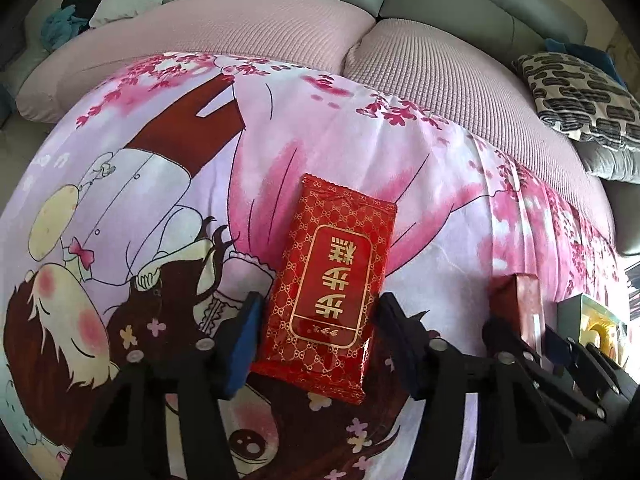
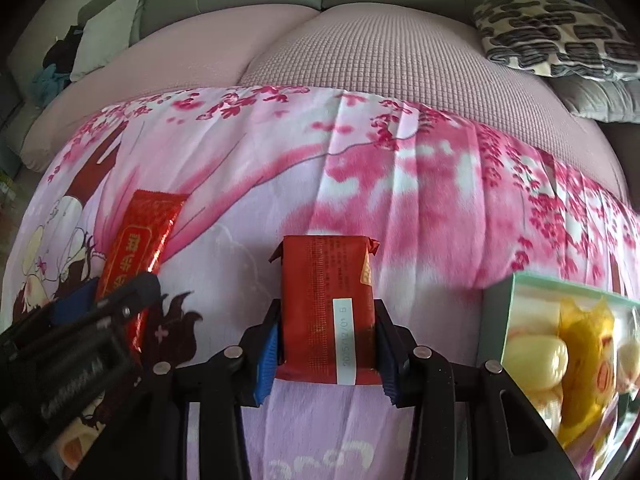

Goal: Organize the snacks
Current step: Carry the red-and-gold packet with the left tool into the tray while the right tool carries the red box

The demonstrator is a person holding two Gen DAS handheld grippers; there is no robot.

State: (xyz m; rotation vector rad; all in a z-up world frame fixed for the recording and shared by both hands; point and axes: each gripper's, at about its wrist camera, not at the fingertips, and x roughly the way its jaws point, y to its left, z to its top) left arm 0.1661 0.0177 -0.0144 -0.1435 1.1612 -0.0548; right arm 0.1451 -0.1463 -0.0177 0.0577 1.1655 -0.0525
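I judge the sorting is only partly under way: nothing I can see is stacked or boxed yet, and the snacks lie scattered on the printed pink blanket (image 1: 360,152) spread over the sofa. Taking that blanket as my landmark, the flat red patterned packet (image 1: 332,280) lies face up near its middle, the smaller red packet (image 2: 328,312) sits to the right of it, and the clear-fronted box of pale and yellow sweets (image 2: 568,360) stands at the blanket's right edge. My right gripper (image 2: 326,344) is closed on the smaller red packet, both pads pressing its sides, with the packet's printed back and date label facing the camera; from the left wrist view that packet looks stood on edge on the blanket, though I cannot tell whether it is lifted clear. My left gripper (image 1: 316,332) straddles the near end of the flat red patterned packet; the jaws stand either side of it, the blue pad at the left just beside the wrapper, and I cannot tell whether the pads actually press on it. Both grippers point steeply down at the blanket, side by side and close together. What is left, as I read it, is to bring the packets and the box together.
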